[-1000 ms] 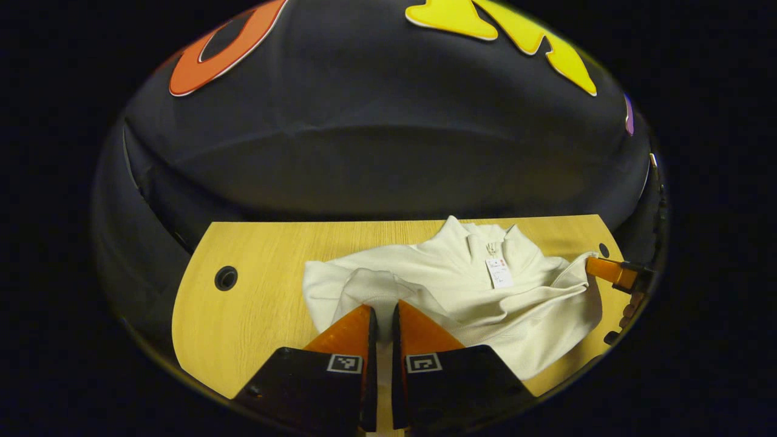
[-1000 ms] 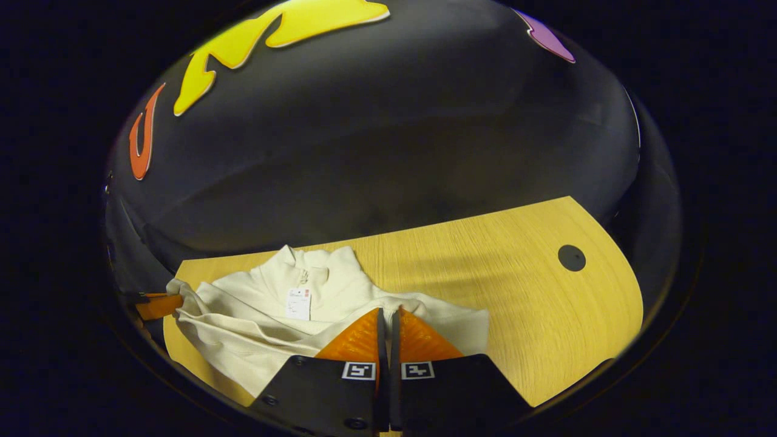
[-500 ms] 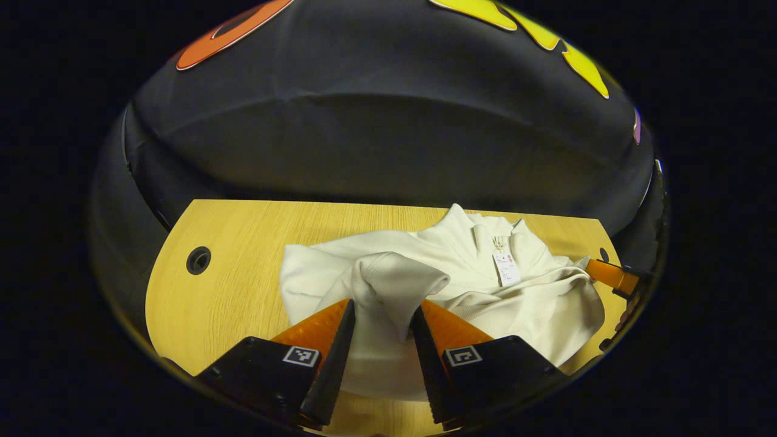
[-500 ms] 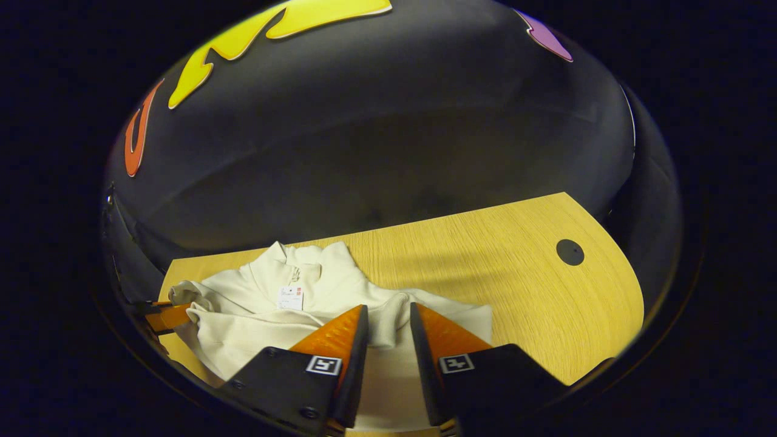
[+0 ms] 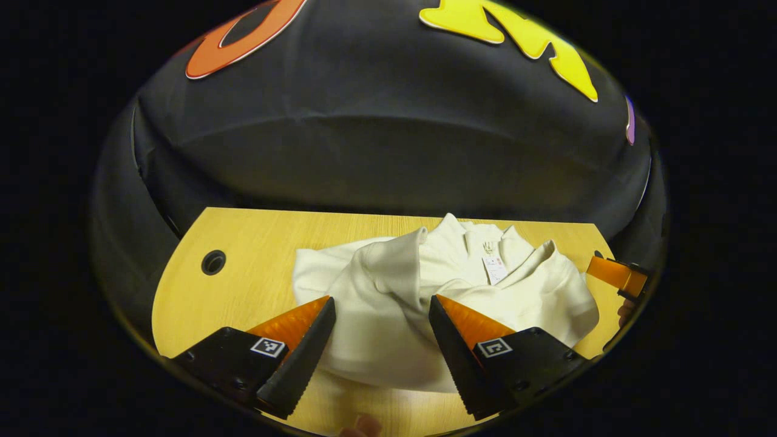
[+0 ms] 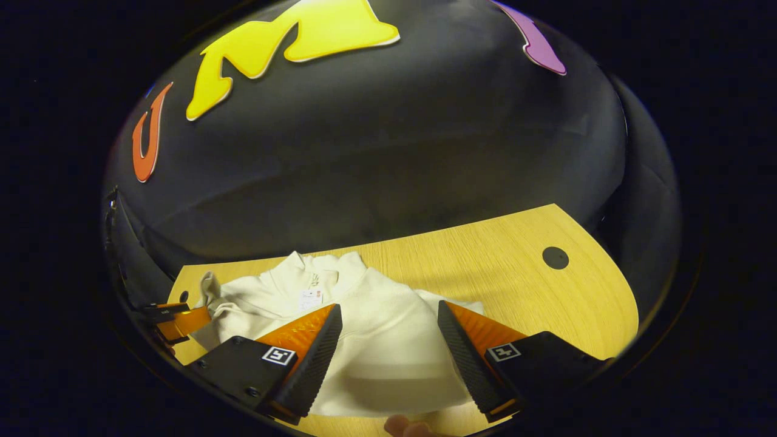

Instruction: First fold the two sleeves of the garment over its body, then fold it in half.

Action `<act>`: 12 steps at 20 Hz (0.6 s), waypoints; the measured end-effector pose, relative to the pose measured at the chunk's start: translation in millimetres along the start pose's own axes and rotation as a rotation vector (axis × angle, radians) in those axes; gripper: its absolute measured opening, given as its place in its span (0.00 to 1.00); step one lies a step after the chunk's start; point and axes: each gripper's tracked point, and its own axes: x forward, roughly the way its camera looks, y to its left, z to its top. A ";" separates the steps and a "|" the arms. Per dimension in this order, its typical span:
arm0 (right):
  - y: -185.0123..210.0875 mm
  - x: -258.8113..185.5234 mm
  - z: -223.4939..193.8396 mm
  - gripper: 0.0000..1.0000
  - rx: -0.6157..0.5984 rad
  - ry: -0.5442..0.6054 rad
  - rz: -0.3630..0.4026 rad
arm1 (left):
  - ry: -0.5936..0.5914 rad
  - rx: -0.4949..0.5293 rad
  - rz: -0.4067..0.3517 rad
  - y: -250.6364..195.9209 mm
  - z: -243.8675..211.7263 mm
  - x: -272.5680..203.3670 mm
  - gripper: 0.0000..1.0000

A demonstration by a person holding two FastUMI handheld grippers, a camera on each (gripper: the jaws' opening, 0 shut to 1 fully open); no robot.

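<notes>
both grippers, left (image 5: 381, 308) and right (image 6: 388, 315), hang jaws apart over the bunched garment (image 5: 394, 309), so flatten the sleeves before halving it.

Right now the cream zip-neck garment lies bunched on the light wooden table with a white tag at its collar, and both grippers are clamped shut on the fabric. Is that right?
Not quite. The cream zip-neck garment does lie bunched on the light wooden table with the white tag at its collar, but both grippers are open: the left gripper in the left gripper view and the right gripper in the right gripper view have their fingers spread apart.
</notes>
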 end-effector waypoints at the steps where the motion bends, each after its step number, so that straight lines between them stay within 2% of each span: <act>1: 3.4 -13.5 4.9 0.98 -0.004 -0.012 0.007 | -0.006 -0.011 -0.005 3.2 0.1 -0.1 0.98; 2: 5.1 -26.5 10.5 0.95 -0.011 -0.024 0.007 | -0.018 -0.024 -0.011 4.4 3.0 -2.2 0.98; 3: 8.3 -42.0 16.5 0.98 -0.016 -0.040 0.011 | -0.040 -0.038 -0.015 8.2 6.0 -3.9 0.99; 4: 13.7 -59.9 24.1 0.95 -0.021 -0.061 0.020 | -0.067 -0.047 -0.017 11.2 9.7 -8.1 0.99; 6: 18.8 -97.3 39.6 0.98 -0.043 -0.110 0.024 | -0.132 -0.050 -0.004 12.9 19.3 -21.4 0.99; 8: 25.5 -143.6 55.5 0.95 -0.064 -0.172 0.023 | -0.194 -0.042 0.007 6.0 30.0 -38.2 0.98; 9: 27.6 -166.2 62.4 0.98 -0.072 -0.202 0.023 | -0.227 -0.038 0.010 4.3 32.9 -43.8 0.98; 12: 26.4 -233.5 73.8 0.98 -0.097 -0.288 0.026 | -0.312 -0.025 0.019 -1.7 43.1 -72.8 0.98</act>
